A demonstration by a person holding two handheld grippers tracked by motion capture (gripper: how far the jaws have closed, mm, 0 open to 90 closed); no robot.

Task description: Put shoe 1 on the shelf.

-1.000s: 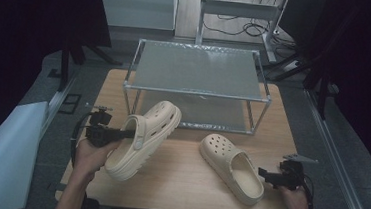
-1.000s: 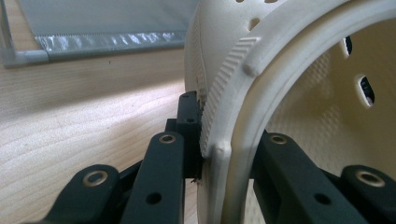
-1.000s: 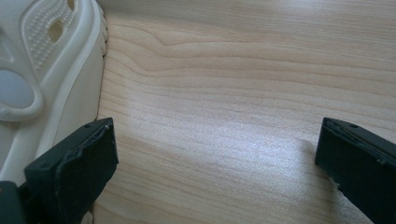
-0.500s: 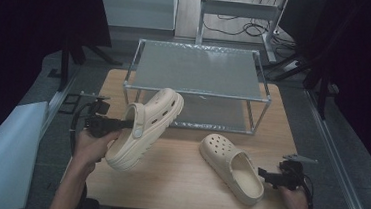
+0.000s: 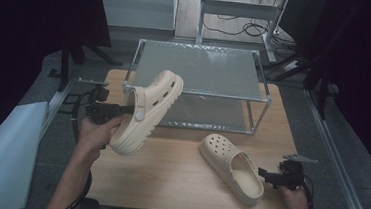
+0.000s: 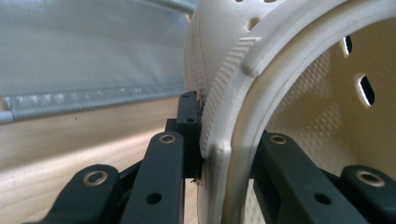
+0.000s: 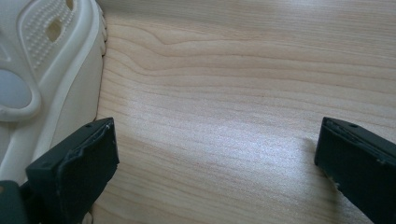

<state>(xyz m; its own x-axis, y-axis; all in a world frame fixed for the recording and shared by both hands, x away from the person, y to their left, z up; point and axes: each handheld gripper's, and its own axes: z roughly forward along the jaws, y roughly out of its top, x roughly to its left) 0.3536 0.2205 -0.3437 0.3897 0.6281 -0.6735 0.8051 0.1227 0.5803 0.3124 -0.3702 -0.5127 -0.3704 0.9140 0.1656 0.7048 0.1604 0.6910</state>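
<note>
While the left gripper (image 5: pixel 123 110) clamps 1 lifted clog (image 5: pixel 148 110) near the rack (image 5: pixel 201 49) (not yet placed), the right gripper (image 5: pixel 263 175) sits open beside clog 2 (image 5: pixel 231 167).

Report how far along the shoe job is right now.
Done: nothing is on the metal-framed two-tier rack yet. In hand: the left gripper is clamped on the rim of one cream foam clog, lifted off the wooden table by the rack. Left: the second cream clog lies on the table beside the open right gripper.
</note>
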